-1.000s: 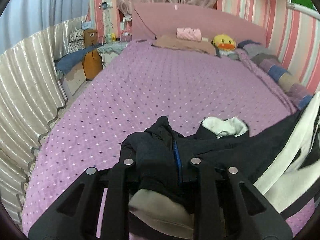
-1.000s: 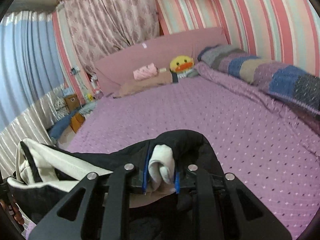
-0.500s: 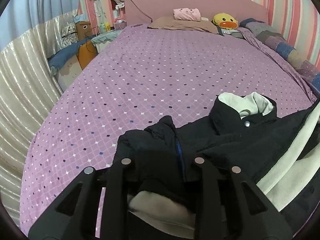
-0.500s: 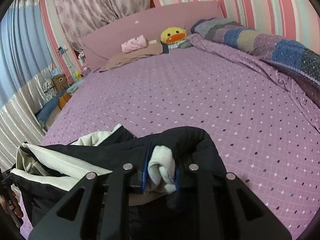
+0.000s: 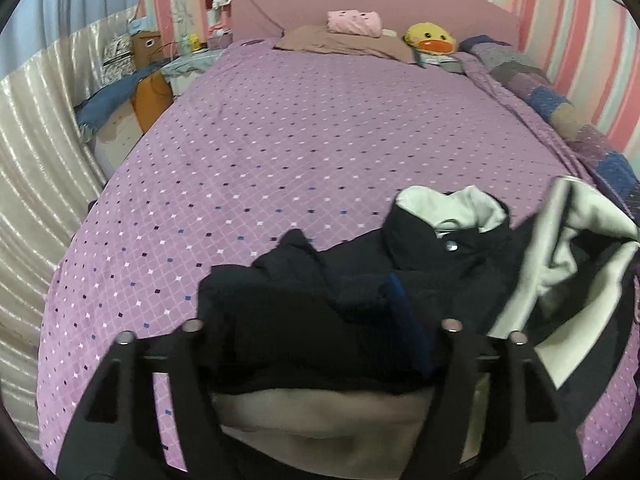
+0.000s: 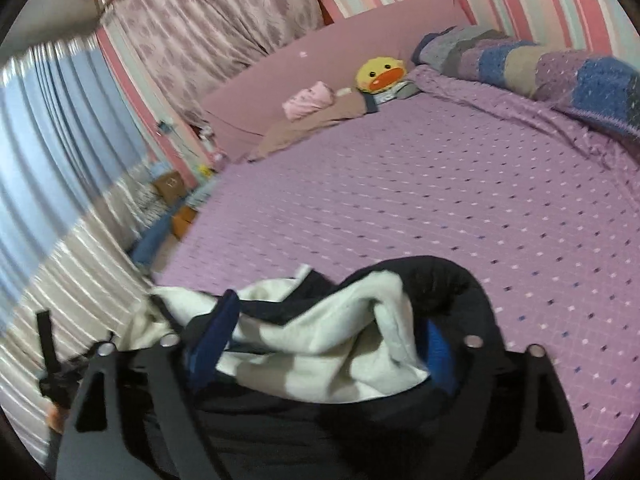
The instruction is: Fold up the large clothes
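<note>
A wide bed covered by a purple sheet with a small diamond print (image 5: pixel 320 152) is seen from both wrist cameras. At its far end a plain pink headboard (image 5: pixel 400 4) is set against walls striped in pink, white and pale blue. Just in front of the headboard a yellow duck plush with an orange beak (image 5: pixel 430 39) is placed, with a rolled pink cloth (image 5: pixel 353 22) to the left of it on a brown pillow (image 5: pixel 344 42). A patchwork blanket in blue, grey and purple (image 6: pixel 540 64) is laid along the side of the bed to the right of the plush.

A large black jacket with a cream fleece lining (image 5: pixel 420 272) is heaped on the near end of the bed, far from the headboard (its collar turned up, lining exposed). The left gripper (image 5: pixel 320 332) is spread wide, with jacket fabric draped loosely between its fingers. The right gripper (image 6: pixel 320 344) is likewise parted, black and cream folds lying slack between its blue pads (image 6: pixel 438 356).
</note>
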A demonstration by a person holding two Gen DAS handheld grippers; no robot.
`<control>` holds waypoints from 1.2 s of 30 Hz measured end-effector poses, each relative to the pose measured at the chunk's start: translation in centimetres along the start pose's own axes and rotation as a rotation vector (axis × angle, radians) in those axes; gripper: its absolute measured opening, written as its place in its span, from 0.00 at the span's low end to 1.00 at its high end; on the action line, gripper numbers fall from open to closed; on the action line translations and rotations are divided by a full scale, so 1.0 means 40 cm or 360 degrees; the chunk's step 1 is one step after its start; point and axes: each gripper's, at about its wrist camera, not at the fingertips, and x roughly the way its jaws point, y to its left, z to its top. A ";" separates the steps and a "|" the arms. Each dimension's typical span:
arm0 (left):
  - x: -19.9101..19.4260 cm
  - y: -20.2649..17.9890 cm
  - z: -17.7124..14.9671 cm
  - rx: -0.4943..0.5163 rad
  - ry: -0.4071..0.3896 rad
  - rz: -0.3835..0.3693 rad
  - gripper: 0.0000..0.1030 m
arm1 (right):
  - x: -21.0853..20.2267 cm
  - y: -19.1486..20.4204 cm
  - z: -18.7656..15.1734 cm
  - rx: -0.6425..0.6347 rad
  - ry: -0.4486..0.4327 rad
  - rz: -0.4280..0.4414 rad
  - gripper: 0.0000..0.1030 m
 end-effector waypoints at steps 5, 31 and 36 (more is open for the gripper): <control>-0.034 0.025 0.015 -0.0033 0.0054 -0.0118 0.74 | -0.022 -0.015 0.025 0.0102 0.0024 0.0059 0.91; 0.028 0.079 -0.116 0.0250 0.0066 0.0067 0.97 | 0.001 -0.033 -0.058 -0.0434 0.0155 -0.0414 0.97; 0.155 0.072 -0.083 0.0189 0.0139 -0.0046 0.92 | 0.105 -0.087 -0.027 -0.0410 0.0300 -0.0398 0.98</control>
